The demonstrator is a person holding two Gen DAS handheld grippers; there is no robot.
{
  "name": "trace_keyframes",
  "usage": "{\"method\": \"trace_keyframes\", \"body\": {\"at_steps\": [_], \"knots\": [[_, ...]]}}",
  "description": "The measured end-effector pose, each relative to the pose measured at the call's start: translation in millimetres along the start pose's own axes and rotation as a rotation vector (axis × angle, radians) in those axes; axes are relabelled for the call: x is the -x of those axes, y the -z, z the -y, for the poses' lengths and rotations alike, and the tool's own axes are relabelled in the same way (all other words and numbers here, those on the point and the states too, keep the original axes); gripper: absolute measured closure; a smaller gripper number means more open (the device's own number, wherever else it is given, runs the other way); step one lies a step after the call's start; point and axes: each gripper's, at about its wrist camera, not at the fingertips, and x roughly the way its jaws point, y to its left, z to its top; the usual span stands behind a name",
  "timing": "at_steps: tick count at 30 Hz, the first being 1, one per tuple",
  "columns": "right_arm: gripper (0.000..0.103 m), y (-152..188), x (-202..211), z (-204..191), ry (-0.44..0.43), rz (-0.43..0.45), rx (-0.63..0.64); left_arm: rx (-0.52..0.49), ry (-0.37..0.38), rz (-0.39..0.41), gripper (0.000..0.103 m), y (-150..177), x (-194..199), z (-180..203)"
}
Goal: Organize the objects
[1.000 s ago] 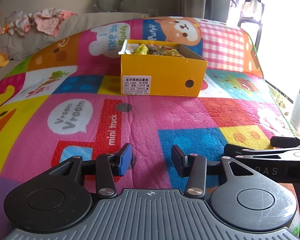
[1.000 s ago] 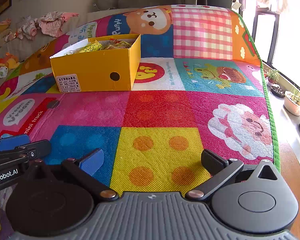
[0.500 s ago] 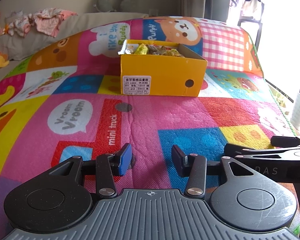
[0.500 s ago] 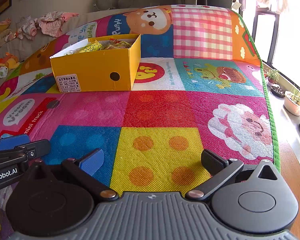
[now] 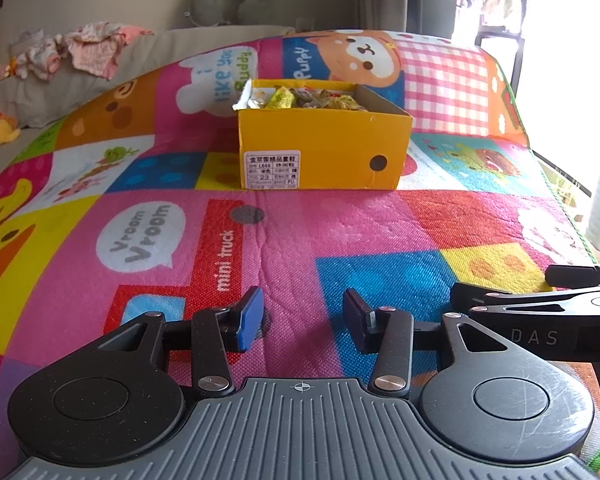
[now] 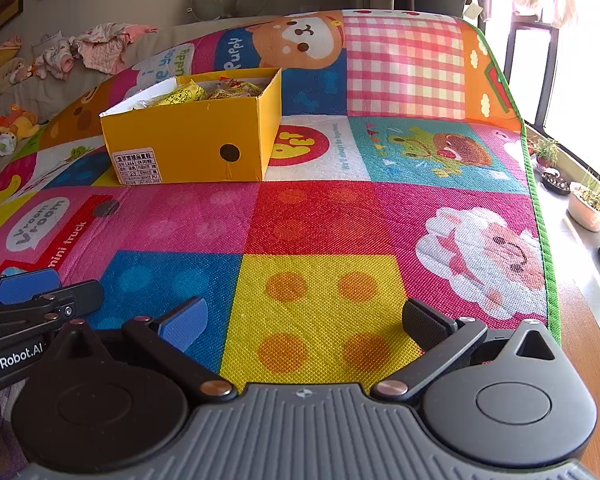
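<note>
Nothing had shifted since the earlier frames: both tools sat where they were, low over the play mat. My left gripper was parted with nothing between its pads; my right gripper was spread wider, also empty. The yellow box, filled with snack packets, lay well ahead, its long axis running away from me, straight ahead of the left tool and ahead-left of the right. I judged the left one better lined up

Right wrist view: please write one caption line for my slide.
Open right gripper above a colourful play mat; yellow cardboard box of wrapped snacks ahead left.
</note>
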Motion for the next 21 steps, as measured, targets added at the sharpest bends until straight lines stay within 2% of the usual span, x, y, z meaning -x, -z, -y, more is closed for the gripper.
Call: {"method": "trace_keyframes", "body": {"at_steps": [21], "knots": [[0.0,0.1,0.1,0.0,0.0,0.0,0.0,-0.013,-0.009,-0.001,0.054,0.2,0.0,0.9]]}}
